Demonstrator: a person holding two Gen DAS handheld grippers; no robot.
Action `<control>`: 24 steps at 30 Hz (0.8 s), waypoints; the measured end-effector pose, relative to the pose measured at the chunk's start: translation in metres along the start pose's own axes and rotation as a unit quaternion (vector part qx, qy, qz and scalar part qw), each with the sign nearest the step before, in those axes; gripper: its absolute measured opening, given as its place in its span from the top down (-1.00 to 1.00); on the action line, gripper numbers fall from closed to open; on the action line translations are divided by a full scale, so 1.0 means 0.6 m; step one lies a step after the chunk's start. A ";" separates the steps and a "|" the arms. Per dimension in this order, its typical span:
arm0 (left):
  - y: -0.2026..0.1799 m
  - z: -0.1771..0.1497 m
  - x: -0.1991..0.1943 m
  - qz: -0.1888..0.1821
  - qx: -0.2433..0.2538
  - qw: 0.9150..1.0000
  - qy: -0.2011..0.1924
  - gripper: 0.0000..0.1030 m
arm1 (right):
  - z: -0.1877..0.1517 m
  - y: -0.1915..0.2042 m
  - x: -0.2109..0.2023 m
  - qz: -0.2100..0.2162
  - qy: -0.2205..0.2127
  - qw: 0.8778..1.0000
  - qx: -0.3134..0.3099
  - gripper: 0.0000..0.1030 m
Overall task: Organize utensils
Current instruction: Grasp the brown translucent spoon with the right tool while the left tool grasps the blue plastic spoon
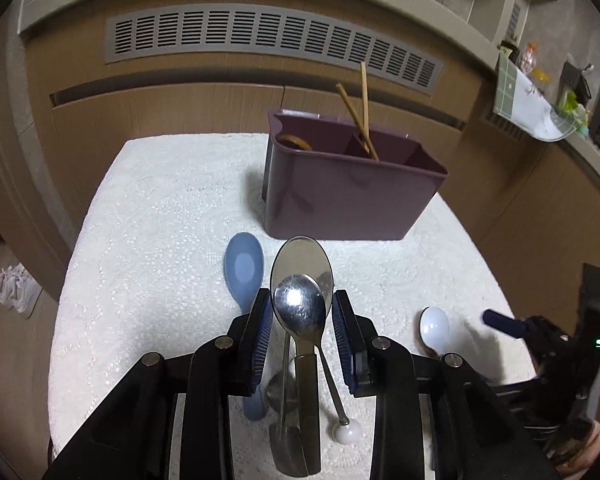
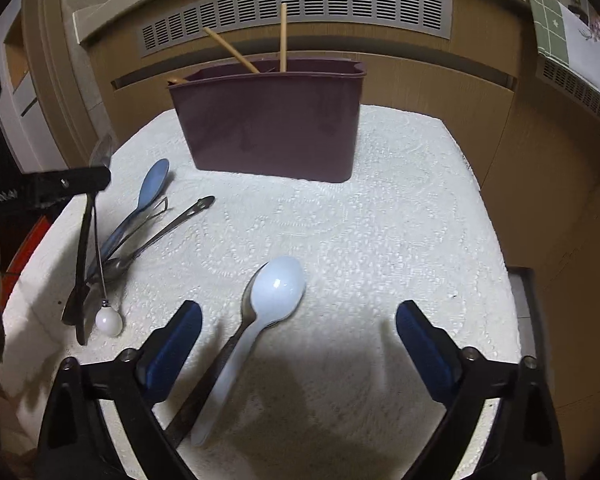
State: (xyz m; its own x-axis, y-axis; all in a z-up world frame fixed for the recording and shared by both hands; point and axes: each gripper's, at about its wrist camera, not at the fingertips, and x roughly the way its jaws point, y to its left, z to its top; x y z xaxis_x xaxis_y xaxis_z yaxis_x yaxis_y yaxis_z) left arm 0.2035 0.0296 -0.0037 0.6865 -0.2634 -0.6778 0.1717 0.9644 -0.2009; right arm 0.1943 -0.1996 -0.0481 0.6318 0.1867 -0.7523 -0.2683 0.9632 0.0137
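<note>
Desk [image 2: 380, 216] holds maroon caddy [image 1: 340, 196] at the back – sorting target. Left gripper [image 1: 302, 334] clamped on two steel spoons [image 1: 300, 304], lifted for transfer. Right gripper [image 2: 298, 344] wide open, empty – straddling white spoon [image 2: 276, 290].

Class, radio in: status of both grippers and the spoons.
Left gripper shut on metal spoons. Right gripper open over white spoon. Purple caddy unobstructed.
</note>
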 end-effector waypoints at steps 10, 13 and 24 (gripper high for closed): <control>0.000 -0.001 -0.057 -0.001 0.001 0.999 -0.038 0.39 | 0.030 0.036 0.039 -0.013 0.046 0.999 -0.014 0.34; -0.008 0.001 -0.075 -0.002 0.004 0.999 -0.050 0.39 | 0.034 0.030 0.000 -0.003 0.013 1.000 -0.014 0.34; -0.043 0.006 -0.117 -0.001 0.022 0.997 -0.072 0.51 | 0.053 -0.001 -0.104 0.005 -0.067 0.998 -0.001 0.35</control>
State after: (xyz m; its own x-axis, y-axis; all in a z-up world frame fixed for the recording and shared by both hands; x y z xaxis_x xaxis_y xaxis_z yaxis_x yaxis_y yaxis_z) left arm 0.1537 0.0234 0.0514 0.7803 -0.2617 -0.5680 0.2007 0.9650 -0.1689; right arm 0.1782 -0.2054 0.0199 0.7200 0.2206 -0.6579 -0.2765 0.9608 0.0195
